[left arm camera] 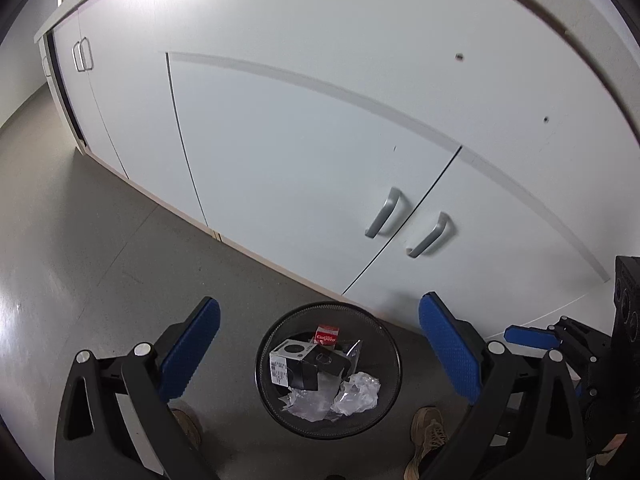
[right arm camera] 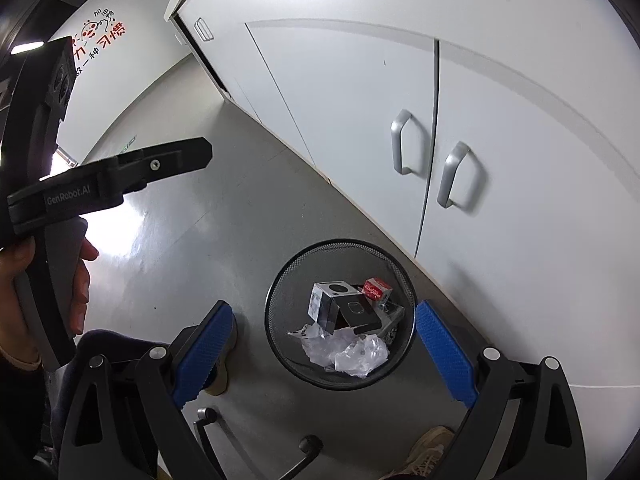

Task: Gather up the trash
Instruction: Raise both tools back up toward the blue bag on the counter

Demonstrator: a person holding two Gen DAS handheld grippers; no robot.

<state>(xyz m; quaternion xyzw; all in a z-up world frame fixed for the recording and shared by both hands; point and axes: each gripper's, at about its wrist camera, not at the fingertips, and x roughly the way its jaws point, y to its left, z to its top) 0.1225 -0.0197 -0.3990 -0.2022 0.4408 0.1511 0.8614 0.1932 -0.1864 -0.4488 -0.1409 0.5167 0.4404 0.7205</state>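
Both views look steeply down on a round black mesh waste bin (left arm camera: 328, 370) (right arm camera: 340, 314) standing upright on the grey floor (left arm camera: 100, 260) (right arm camera: 192, 220), close to the base of a white cabinet (left arm camera: 320, 140) (right arm camera: 500, 120) with paired metal handles.

The left hand-held gripper (left arm camera: 320, 356) is spread wide, its blue-padded fingers (left arm camera: 192, 352) flanking the bin with nothing between them. The right hand-held gripper (right arm camera: 324, 354) is likewise wide and empty; its own blue pads (right arm camera: 444, 354) frame the bin from above.

Inside the bin lie the collected items. A black-and-white carton (left arm camera: 294, 368) (right arm camera: 332, 306) rests tilted, its long axis running across the bin from the barcoded end towards the cabinet side. A small red toothpaste box (left arm camera: 327, 335) (right arm camera: 376, 288) leans at the rim nearest the cabinet. Crumpled clear plastic wrap (left arm camera: 344, 394) (right arm camera: 348, 350) fills the side nearest the camera.

A tan shoe (left arm camera: 430, 436) (right arm camera: 424, 456) stands on the floor just beside the bin.
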